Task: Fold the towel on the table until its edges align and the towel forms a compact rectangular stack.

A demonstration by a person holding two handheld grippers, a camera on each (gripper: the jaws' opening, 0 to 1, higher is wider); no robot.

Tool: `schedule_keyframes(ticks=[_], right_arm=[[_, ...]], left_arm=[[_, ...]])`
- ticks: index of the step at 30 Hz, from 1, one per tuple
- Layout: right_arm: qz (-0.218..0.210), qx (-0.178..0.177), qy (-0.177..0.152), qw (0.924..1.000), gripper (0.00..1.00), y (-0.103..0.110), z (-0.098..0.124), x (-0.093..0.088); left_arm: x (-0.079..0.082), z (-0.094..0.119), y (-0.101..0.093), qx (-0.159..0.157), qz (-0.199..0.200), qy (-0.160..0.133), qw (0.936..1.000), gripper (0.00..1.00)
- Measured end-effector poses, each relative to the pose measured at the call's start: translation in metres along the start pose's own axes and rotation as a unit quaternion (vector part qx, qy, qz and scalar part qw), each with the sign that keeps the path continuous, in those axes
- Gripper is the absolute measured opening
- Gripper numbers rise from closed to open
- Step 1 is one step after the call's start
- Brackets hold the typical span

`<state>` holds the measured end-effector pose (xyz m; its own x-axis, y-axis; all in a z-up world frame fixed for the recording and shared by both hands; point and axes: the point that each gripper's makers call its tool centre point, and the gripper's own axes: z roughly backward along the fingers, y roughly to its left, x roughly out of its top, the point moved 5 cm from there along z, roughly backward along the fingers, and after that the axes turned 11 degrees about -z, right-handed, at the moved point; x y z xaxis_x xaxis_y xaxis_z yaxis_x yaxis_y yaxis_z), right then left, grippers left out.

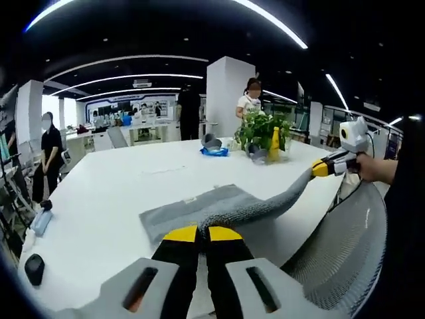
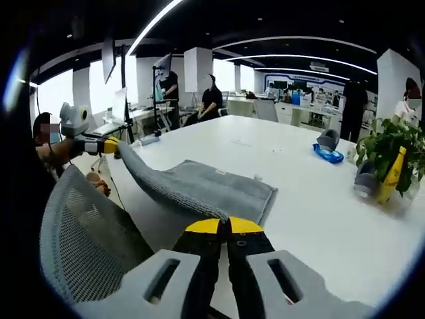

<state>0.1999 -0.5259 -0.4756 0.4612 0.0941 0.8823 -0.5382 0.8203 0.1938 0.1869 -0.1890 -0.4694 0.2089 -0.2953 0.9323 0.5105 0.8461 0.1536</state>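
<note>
A grey towel (image 1: 199, 207) lies partly on the white table (image 1: 113, 186), and its near edge is lifted and stretched taut between both grippers. In the left gripper view, my left gripper (image 1: 202, 233) is shut on one end of that edge, while the right gripper (image 1: 321, 168) pinches the far corner off the table's right side. In the right gripper view, my right gripper (image 2: 224, 226) is shut on the towel (image 2: 212, 186). There the left gripper (image 2: 110, 145) holds the other corner at the left, past the edge of the table (image 2: 305, 206).
A mesh office chair (image 1: 345, 246) (image 2: 86, 239) stands close to the table's near edge. A potted plant (image 1: 262, 129), a yellow bottle (image 1: 274, 145) and a blue item (image 1: 214, 151) sit at the far side. A black object (image 1: 34, 268) lies at the left corner. People stand behind.
</note>
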Motion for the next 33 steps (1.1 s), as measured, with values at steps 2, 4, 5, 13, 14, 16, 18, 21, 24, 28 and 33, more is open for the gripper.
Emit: schedule_keyframes(ticks=[2, 4, 5, 13, 14, 16, 18, 21, 24, 28, 33], right_arm=[[0.000, -0.003, -0.003, 1.0000, 0.00, 0.001, 0.004, 0.001], [0.003, -0.004, -0.004, 1.0000, 0.00, 0.003, 0.006, 0.001], [0.005, -0.004, -0.004, 1.0000, 0.00, 0.003, 0.008, 0.002], [0.013, -0.004, -0.011, 0.9998, 0.00, 0.009, 0.020, 0.005], [0.017, -0.005, -0.011, 0.9998, 0.00, 0.010, 0.021, 0.006], [0.022, -0.007, -0.012, 0.9997, 0.00, 0.011, 0.022, 0.007], [0.026, -0.001, -0.015, 0.9996, 0.00, 0.012, 0.021, 0.009], [0.031, 0.003, -0.009, 0.9995, 0.00, 0.014, 0.022, 0.011], [0.027, 0.006, -0.016, 0.9995, 0.00, 0.018, 0.025, 0.014], [0.028, 0.005, -0.016, 0.9995, 0.00, 0.022, 0.029, 0.012], [0.013, -0.002, -0.027, 0.9996, 0.00, 0.025, 0.034, 0.012]], left_arm=[[0.001, 0.001, -0.001, -0.001, 0.001, -0.006, 1.0000, 0.03], [0.003, 0.001, -0.002, -0.005, 0.015, -0.016, 0.9997, 0.03], [0.005, 0.002, -0.001, -0.003, 0.021, -0.023, 0.9995, 0.03], [0.011, 0.015, -0.006, 0.010, 0.027, -0.023, 0.9993, 0.03], [0.011, 0.017, -0.008, 0.012, 0.027, -0.024, 0.9993, 0.03], [0.011, 0.022, -0.010, 0.012, 0.027, -0.023, 0.9993, 0.03], [0.011, 0.025, -0.010, 0.015, 0.024, -0.020, 0.9994, 0.03], [0.012, 0.030, -0.007, 0.024, 0.023, -0.017, 0.9993, 0.03], [0.015, 0.035, -0.006, 0.030, 0.036, -0.028, 0.9985, 0.03], [0.019, 0.039, -0.005, 0.032, 0.054, -0.039, 0.9973, 0.03], [0.022, 0.040, -0.009, 0.035, 0.048, -0.038, 0.9975, 0.03]])
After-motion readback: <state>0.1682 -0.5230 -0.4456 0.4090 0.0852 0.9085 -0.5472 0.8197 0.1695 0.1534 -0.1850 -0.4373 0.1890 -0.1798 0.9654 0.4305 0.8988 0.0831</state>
